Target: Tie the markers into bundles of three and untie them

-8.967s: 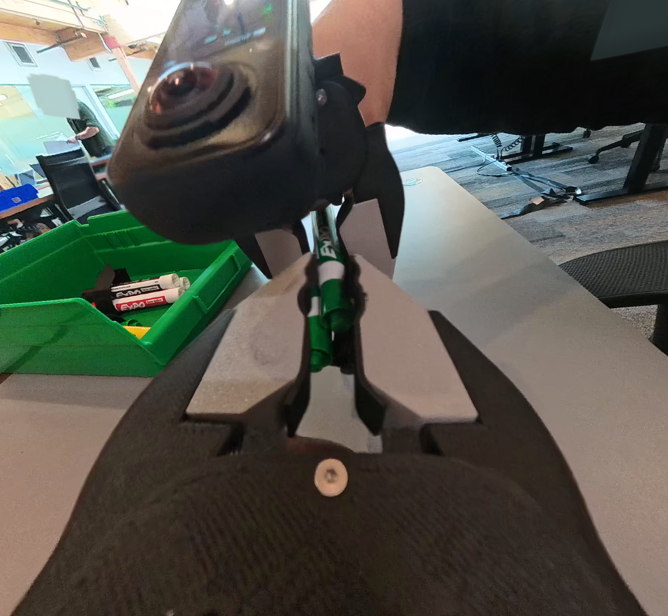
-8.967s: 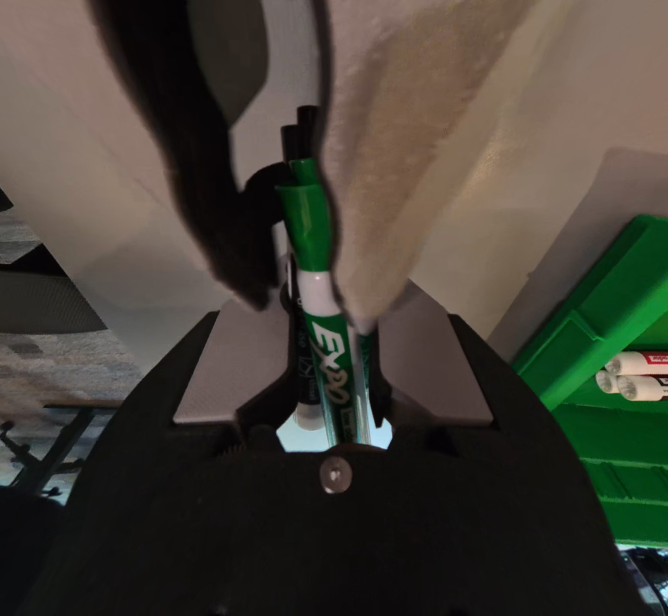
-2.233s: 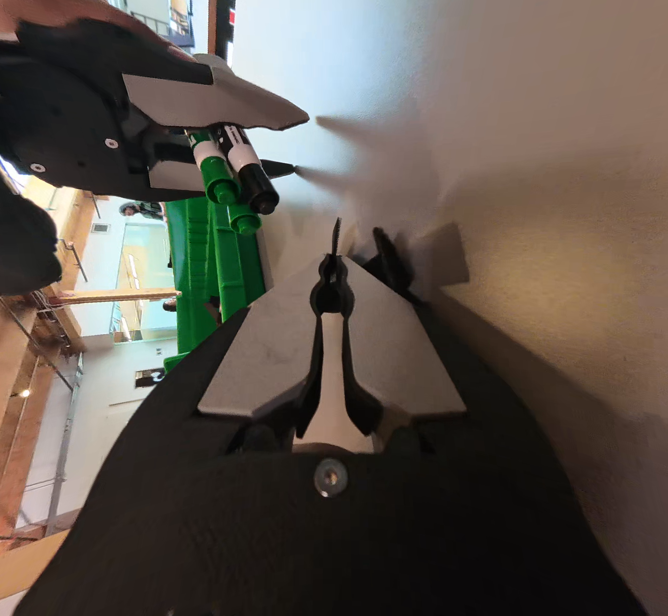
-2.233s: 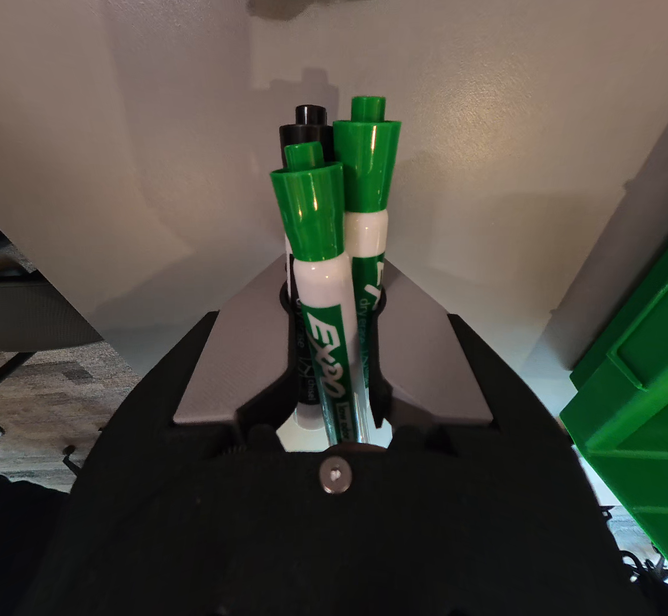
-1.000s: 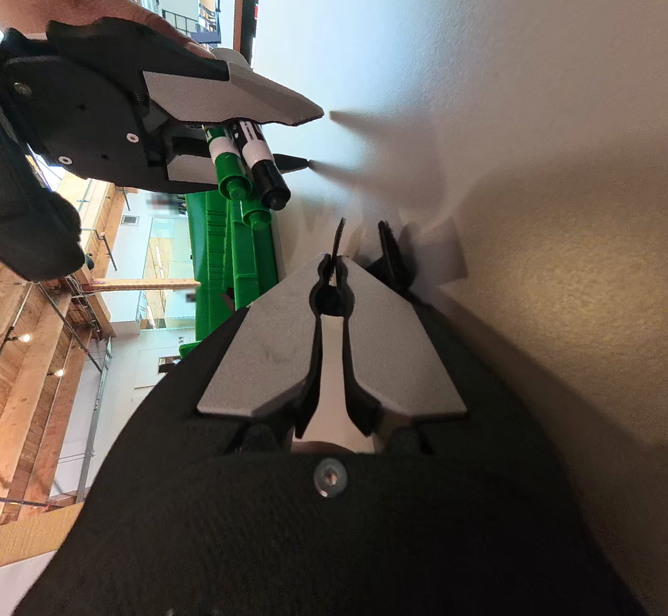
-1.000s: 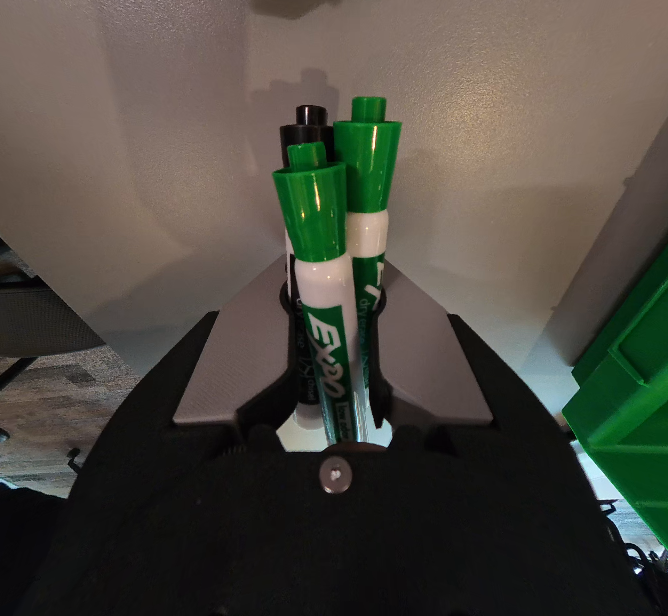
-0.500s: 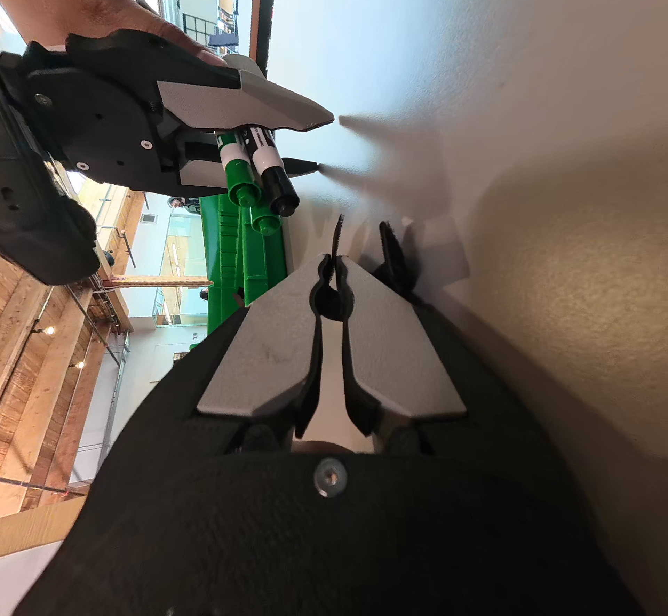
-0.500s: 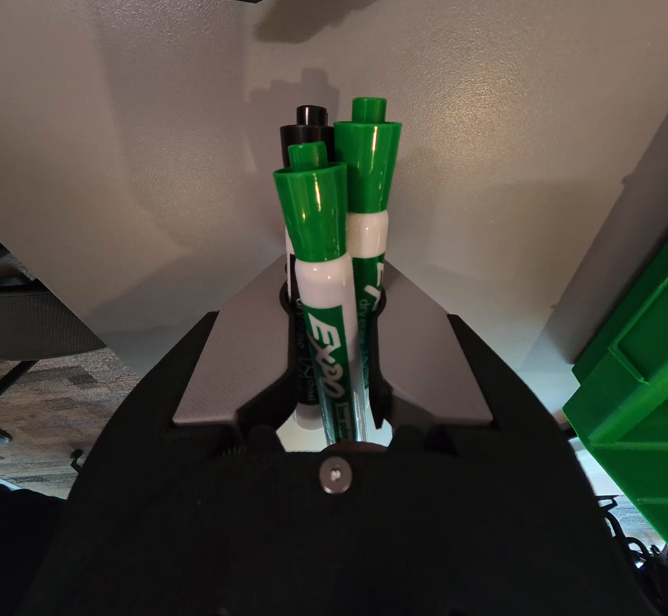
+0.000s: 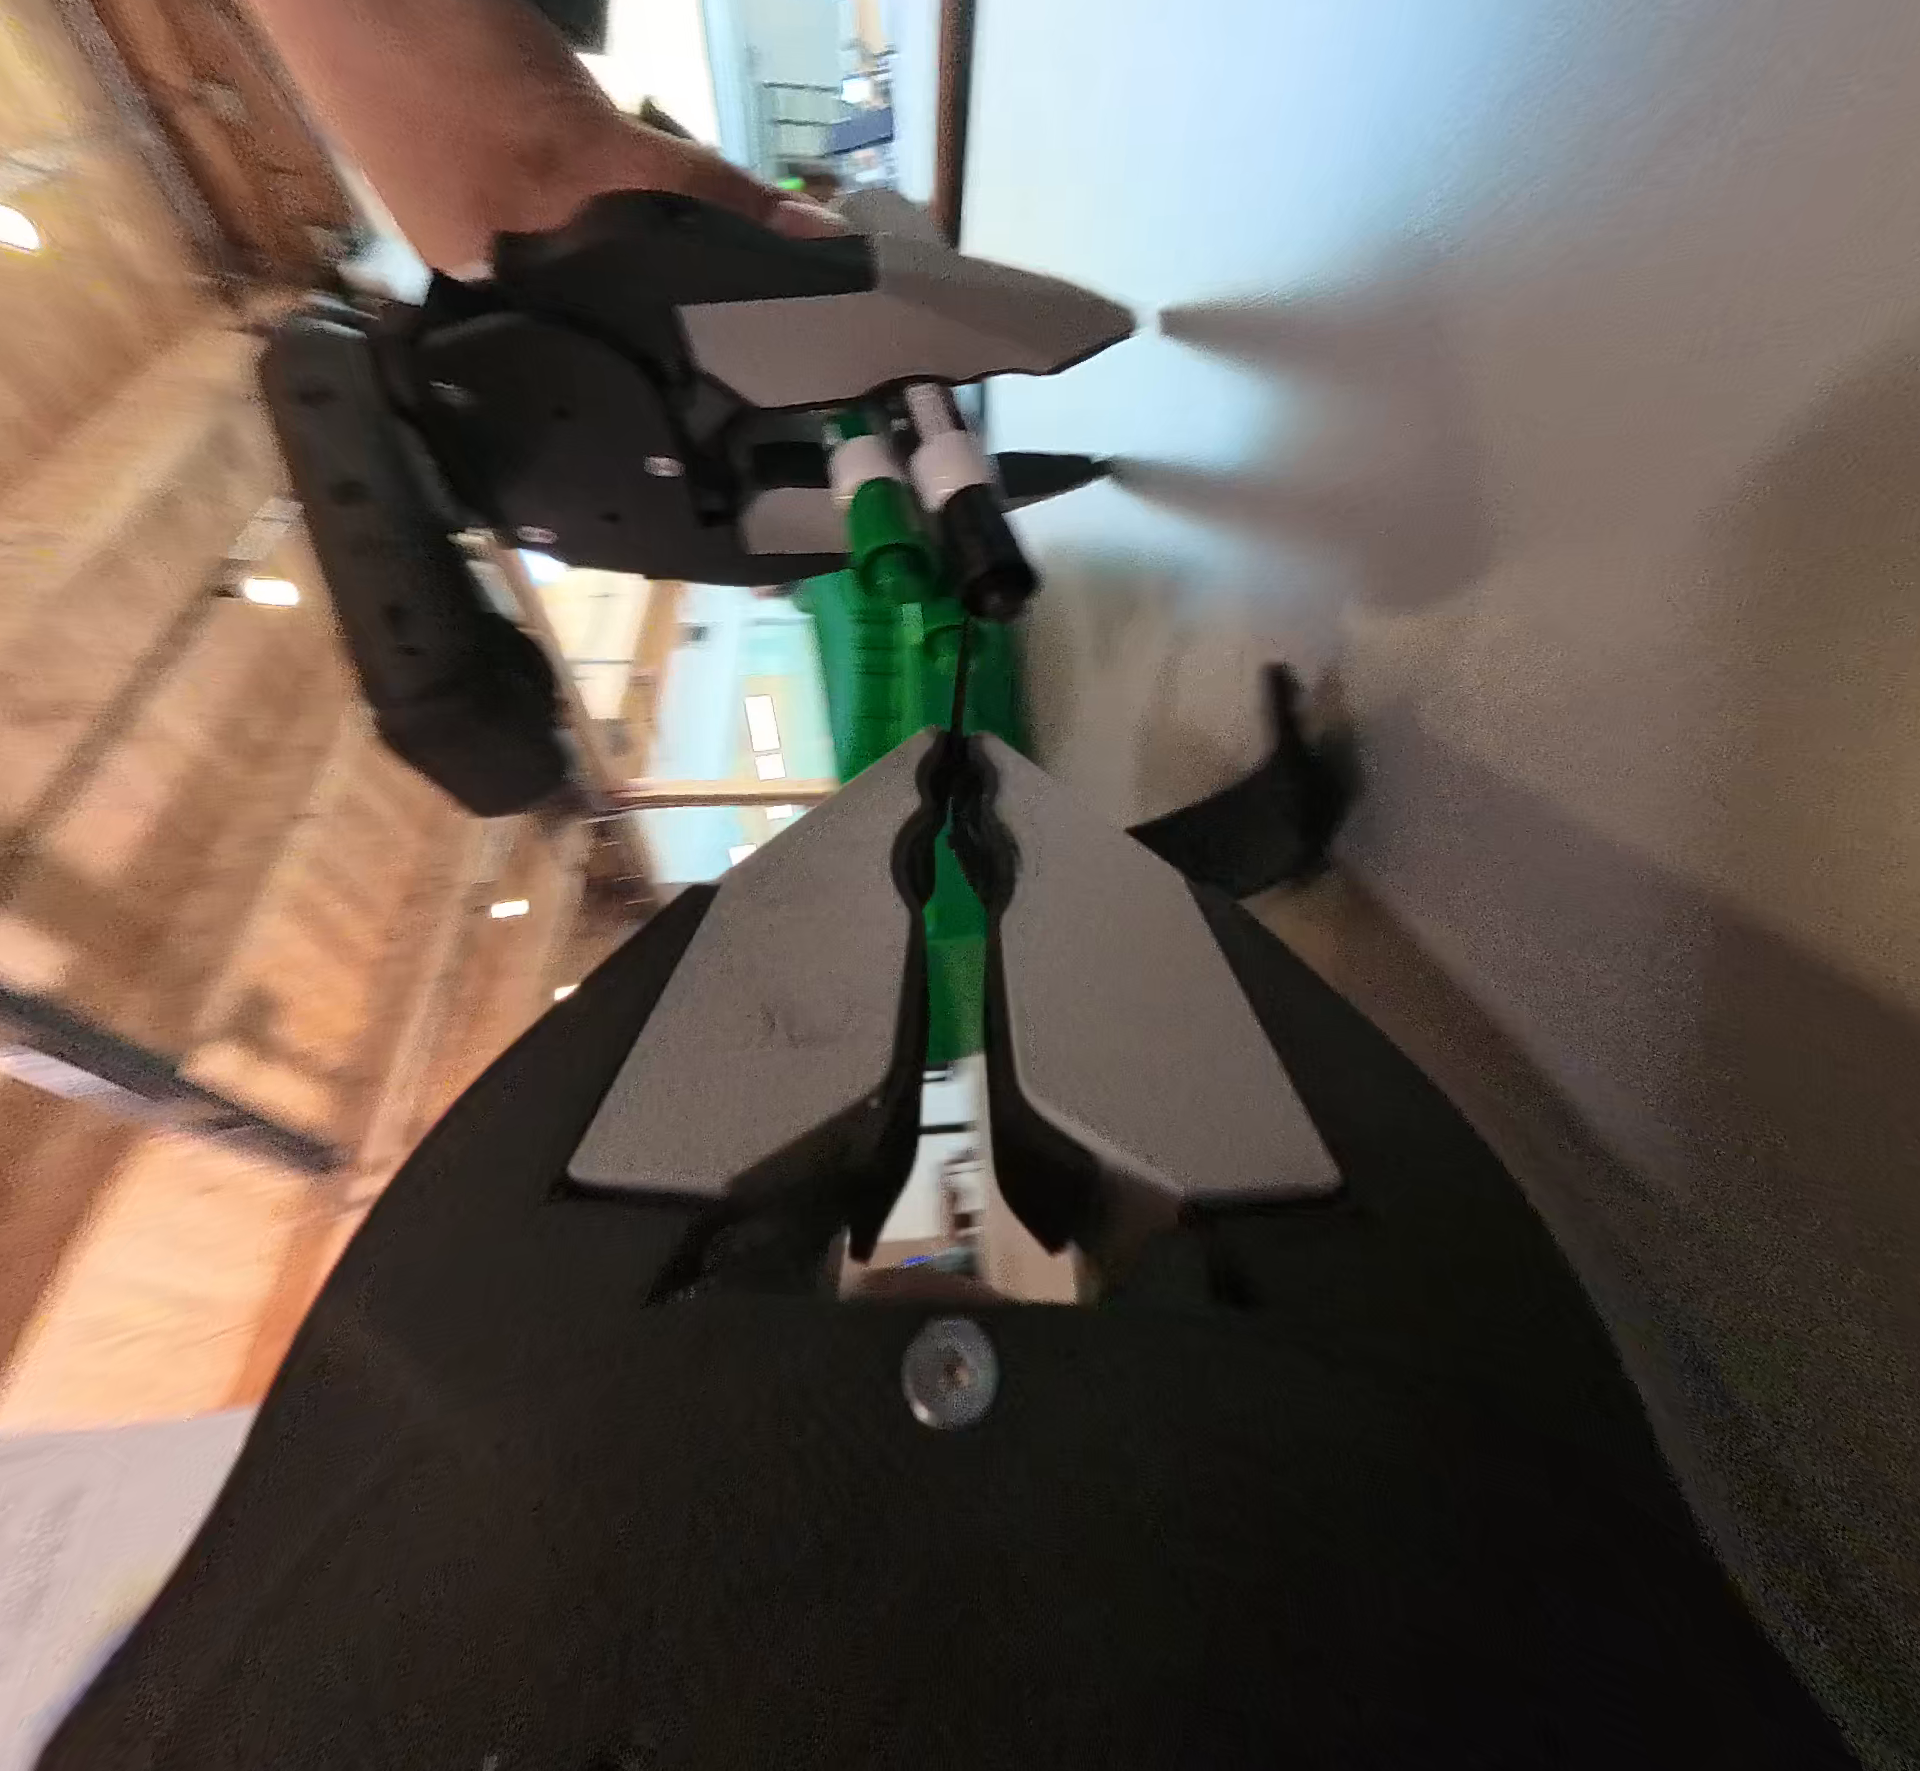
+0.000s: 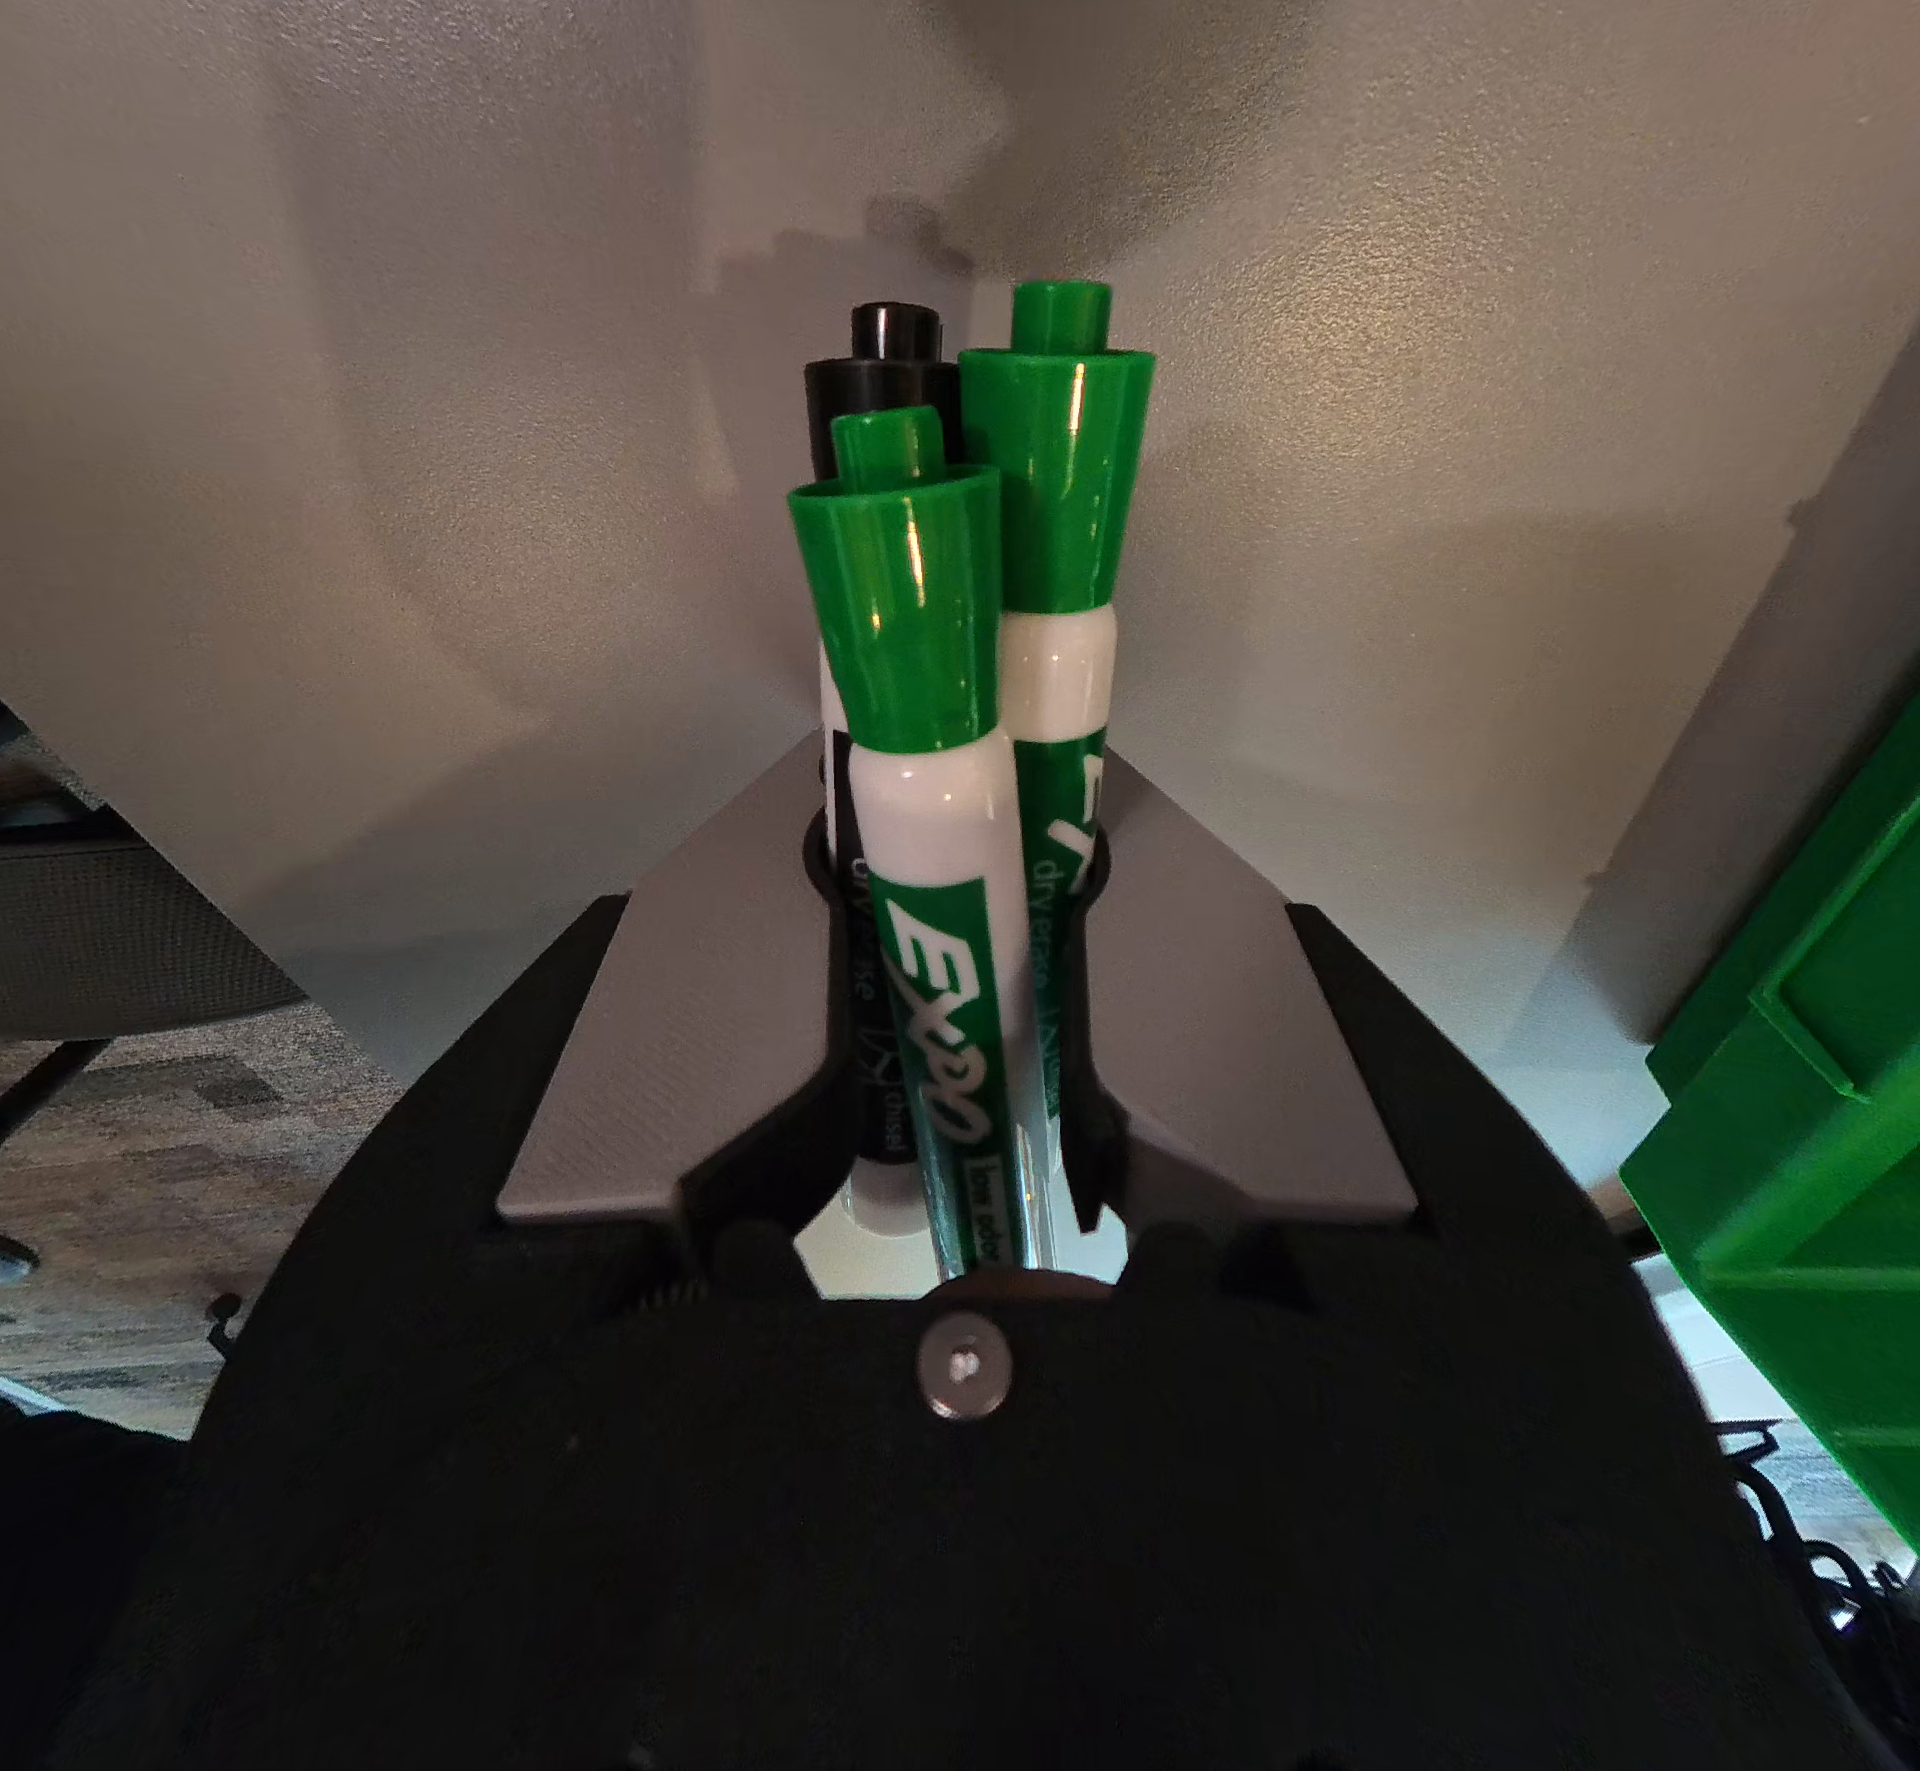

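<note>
right wrist view: jaws clamp three glossy cylindrical markers (image 10: 935, 786).

We saw a smooth pale grey tabletop (image 10: 416, 371) under warm light, with grey-brown patterned carpet flooring (image 10: 156, 1150) past its edge. Blurred pale wooden beams and walls (image 9: 156, 578) glowed with small ceiling lamps (image 9: 268, 591).

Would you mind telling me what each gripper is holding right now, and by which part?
The right gripper clamps three markers, two green and one black, around their barrels. The left gripper pinches a thin black strap near its end.
</note>
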A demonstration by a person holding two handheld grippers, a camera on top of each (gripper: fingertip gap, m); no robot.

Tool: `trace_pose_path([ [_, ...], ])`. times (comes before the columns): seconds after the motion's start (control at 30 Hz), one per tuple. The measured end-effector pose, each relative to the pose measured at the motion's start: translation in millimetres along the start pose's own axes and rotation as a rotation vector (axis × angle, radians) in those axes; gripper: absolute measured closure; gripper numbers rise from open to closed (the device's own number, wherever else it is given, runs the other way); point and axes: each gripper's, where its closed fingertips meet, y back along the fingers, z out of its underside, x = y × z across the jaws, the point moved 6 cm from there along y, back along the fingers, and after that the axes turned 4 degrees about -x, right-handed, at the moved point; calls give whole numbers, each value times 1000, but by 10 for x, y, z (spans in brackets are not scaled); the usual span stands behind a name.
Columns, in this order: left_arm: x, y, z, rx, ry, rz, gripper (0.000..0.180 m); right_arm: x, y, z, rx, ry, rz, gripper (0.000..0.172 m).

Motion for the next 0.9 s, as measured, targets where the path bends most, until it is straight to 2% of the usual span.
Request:
trace_pose_path([
  [0.07,-128,33,-39,-11,-115,-143,180,1,0,0,0,0,0,135],
  [0.17,-161,80,-146,15,-239,-229,180,1,1,0,1,0,-2,135],
  [0.37,-259,121,-194,16,-298,-345,180,-2,0,1,0,0,3,135],
  [0.9,-323,151,-225,23,-335,-418,180,-3,0,2,3,-4,2,135],
])
